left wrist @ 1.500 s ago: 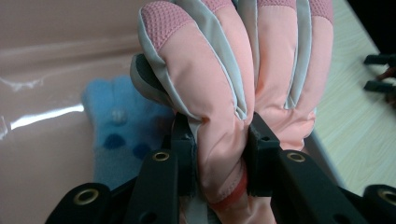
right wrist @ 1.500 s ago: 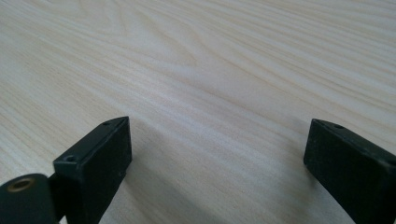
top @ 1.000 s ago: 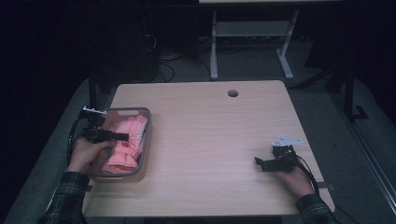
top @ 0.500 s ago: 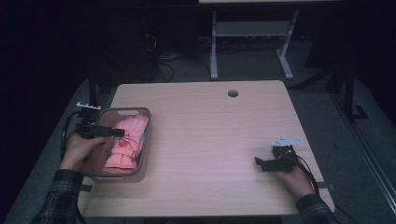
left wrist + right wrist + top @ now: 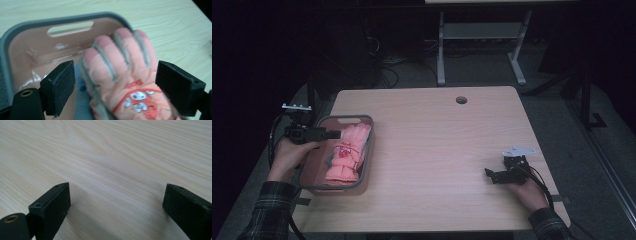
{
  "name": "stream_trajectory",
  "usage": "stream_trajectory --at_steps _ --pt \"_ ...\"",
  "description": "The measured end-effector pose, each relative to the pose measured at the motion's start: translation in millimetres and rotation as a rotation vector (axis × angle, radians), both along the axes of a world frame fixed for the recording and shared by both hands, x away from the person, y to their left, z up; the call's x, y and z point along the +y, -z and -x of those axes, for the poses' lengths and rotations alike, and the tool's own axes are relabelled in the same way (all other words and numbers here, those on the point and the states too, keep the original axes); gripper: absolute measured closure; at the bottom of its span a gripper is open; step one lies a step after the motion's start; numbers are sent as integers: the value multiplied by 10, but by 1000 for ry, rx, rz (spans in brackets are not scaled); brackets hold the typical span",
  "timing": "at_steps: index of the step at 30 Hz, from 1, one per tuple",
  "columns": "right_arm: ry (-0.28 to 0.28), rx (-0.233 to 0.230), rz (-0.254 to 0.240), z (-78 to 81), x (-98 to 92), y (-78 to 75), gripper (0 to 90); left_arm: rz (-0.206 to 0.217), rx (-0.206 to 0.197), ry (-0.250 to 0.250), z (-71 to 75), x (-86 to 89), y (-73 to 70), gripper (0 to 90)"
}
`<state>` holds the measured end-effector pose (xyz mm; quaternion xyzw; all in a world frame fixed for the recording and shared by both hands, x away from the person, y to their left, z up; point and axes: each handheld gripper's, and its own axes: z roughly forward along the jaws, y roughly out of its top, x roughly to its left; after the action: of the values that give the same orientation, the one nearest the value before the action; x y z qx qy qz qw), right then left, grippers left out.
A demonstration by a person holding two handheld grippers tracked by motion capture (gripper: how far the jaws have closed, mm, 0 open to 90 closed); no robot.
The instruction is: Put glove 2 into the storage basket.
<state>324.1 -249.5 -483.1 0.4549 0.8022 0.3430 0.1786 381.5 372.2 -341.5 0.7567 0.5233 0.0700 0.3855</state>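
Pink glove [image 5: 348, 152] lying in grey-rimmed bin [image 5: 364, 170] at left side of table [image 5: 442, 150], fingers toward far handle slot. Left gripper [image 5: 115, 87] just above it, jaws just opened wide, pads off fabric, glove released. Right gripper [image 5: 488, 173] resting on bare wood, spread, empty. Glove likely soft, padded, light, not fragile. Best pinched across cuff or palm, not loose fingers.

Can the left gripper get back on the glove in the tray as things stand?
Probably yes. The left gripper hangs just above the pink glove, jaws wide and just opened, empty. The glove lies open-topped in the grey tray, nothing covering it.
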Motion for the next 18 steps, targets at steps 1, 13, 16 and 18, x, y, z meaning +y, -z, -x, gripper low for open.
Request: stream_trajectory --at_steps 1,13,16,18 --pt "1 1 0 0 1 0 75 4 -9 4 6 -31 -22 157" --pt "1 1 0 0 1 0 75 -9 -108 86 63 -477 -244 158" --pt "2 1 0 0 1 0 75 -12 -131 111 86 -607 -285 158" --pt "2 1 -1 1 2 0 75 -20 -148 127 102 -694 -305 158"
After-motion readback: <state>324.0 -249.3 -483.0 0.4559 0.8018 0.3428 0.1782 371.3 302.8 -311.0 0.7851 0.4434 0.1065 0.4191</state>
